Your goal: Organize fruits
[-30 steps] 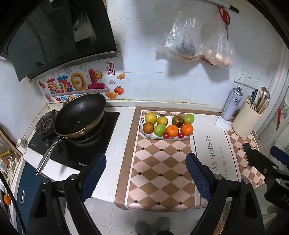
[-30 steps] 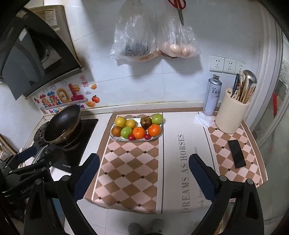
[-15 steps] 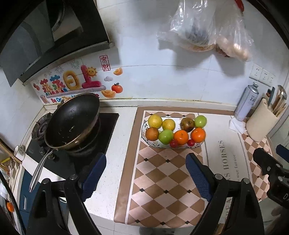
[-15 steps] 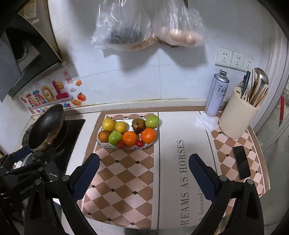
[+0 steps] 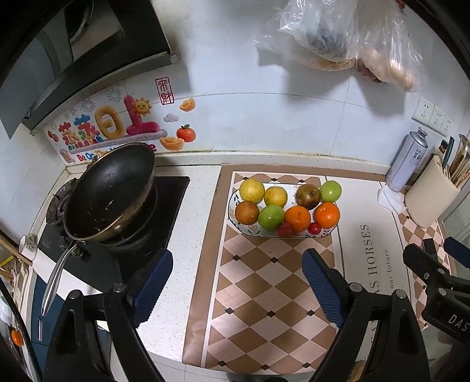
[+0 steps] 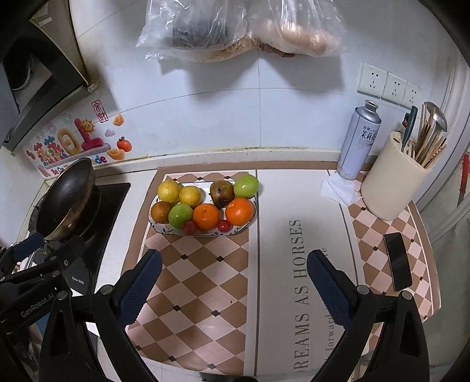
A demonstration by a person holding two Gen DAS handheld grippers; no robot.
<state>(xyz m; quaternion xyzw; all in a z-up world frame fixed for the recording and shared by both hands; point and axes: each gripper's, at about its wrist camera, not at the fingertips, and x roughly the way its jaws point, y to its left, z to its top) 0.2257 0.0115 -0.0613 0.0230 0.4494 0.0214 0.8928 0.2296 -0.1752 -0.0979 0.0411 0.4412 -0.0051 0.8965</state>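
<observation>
A white oval plate [image 5: 235, 219] [image 6: 164, 230] on a checkered mat holds several fruits: two yellow lemons [image 5: 251, 190] [image 6: 169, 191], two oranges [image 5: 297, 218] [image 6: 206, 216], two green apples [image 5: 270, 217] [image 6: 246, 185], a dark brownish fruit [image 5: 307, 196] [image 6: 221, 194] and small red tomatoes [image 5: 284, 229] [image 6: 189, 227]. My left gripper [image 5: 238, 286] is open and empty, above the mat in front of the plate. My right gripper [image 6: 235, 286] is open and empty, in front of the plate and slightly right of it.
A black wok [image 5: 108, 199] [image 6: 66, 199] sits on the stove at the left. A spray can [image 6: 359, 141], a cream utensil holder [image 6: 393, 188] and a black phone [image 6: 397, 261] are at the right. Plastic bags [image 6: 235, 26] hang on the wall above.
Both grippers have moved forward toward the counter, so the fruit plate looks closer and larger. Both stay open and empty.
</observation>
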